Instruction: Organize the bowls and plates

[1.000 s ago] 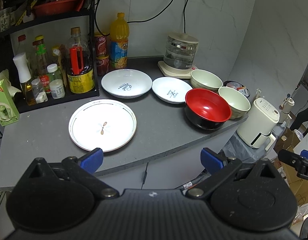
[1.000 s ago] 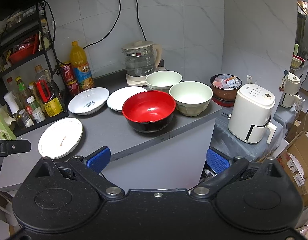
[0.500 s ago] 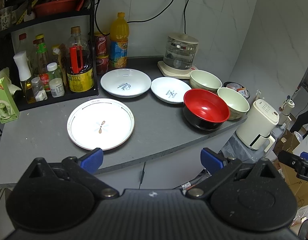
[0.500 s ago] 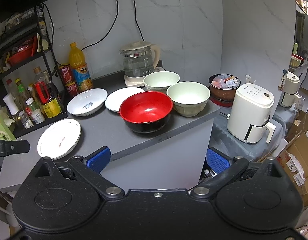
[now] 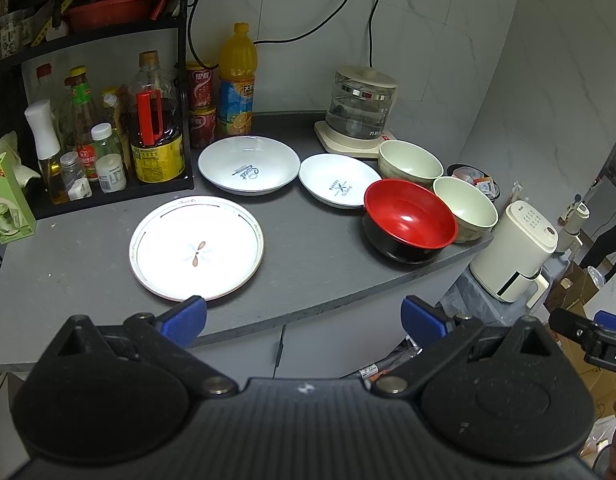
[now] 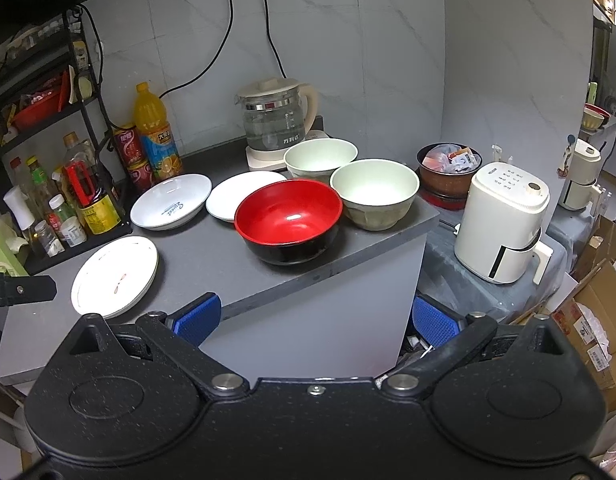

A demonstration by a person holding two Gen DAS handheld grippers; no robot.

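Observation:
On the grey counter (image 5: 308, 264) lie a flat white plate with a brown mark (image 5: 195, 248), a deep white plate with script (image 5: 248, 164) and a smaller white plate (image 5: 340, 186). A red-and-black bowl (image 5: 410, 220) and two pale green bowls (image 5: 464, 208) (image 5: 410, 160) stand at the right. My left gripper (image 5: 303, 318) is open and empty, in front of the counter edge near the flat plate. My right gripper (image 6: 314, 318) is open and empty, below the counter edge in front of the red bowl (image 6: 287, 216). The flat plate also shows in the right wrist view (image 6: 115, 276).
A black rack of bottles and jars (image 5: 107, 128) stands at the back left, with an orange juice bottle (image 5: 237, 80) and red cans beside it. A glass kettle (image 5: 360, 108) sits at the back. A cream appliance (image 6: 504, 220) stands right of the counter, cardboard boxes beyond.
Both grippers have drifted slightly closer to the counter; the dishes have not moved and both grippers stay open.

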